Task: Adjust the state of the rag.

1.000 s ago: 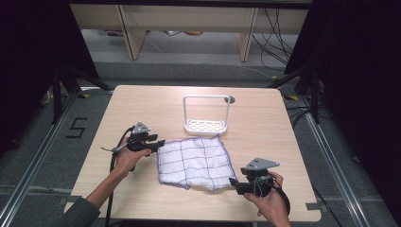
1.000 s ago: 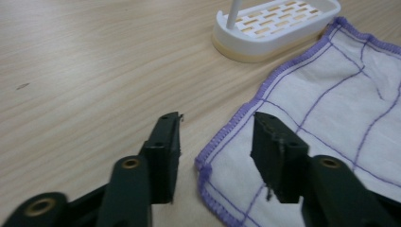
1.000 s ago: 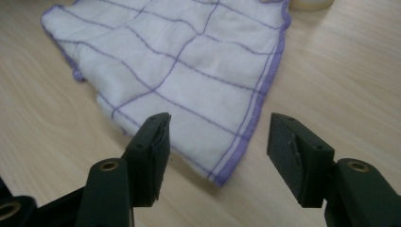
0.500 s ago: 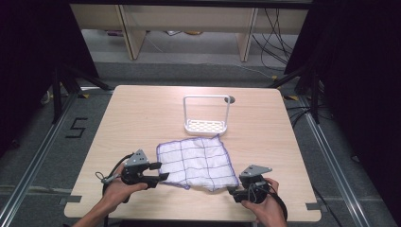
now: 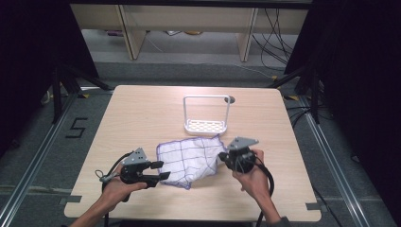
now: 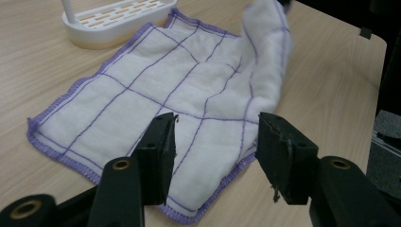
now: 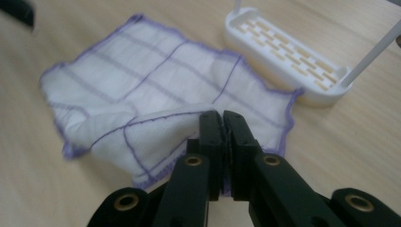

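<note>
The work in hand looks like folding the white woven cloth with a purple grid and purple stitched hem (image 5: 191,161), which lies on the pale wood-grain surface (image 5: 142,118) just in front of the white plastic slotted rack with a thin wire hoop (image 5: 206,115). The right claw (image 7: 222,124) has its jaws pressed together on the cloth's near right edge, and that edge is raised off the surface in a soft curl, so the fold appears to be just under way. The left claw (image 6: 215,142) hovers over the near left corner with its jaws wide apart, gripping nothing.

As I judge it, the next move calls for the left claw to drop onto the hem below it and pinch there, so both near corners can travel together toward the far edge by the rack.

The cloth is thin, limp and slightly fuzzy, and drapes rather than holding a crease. The rack's base is a rigid oval tray with brick-like slots.
</note>
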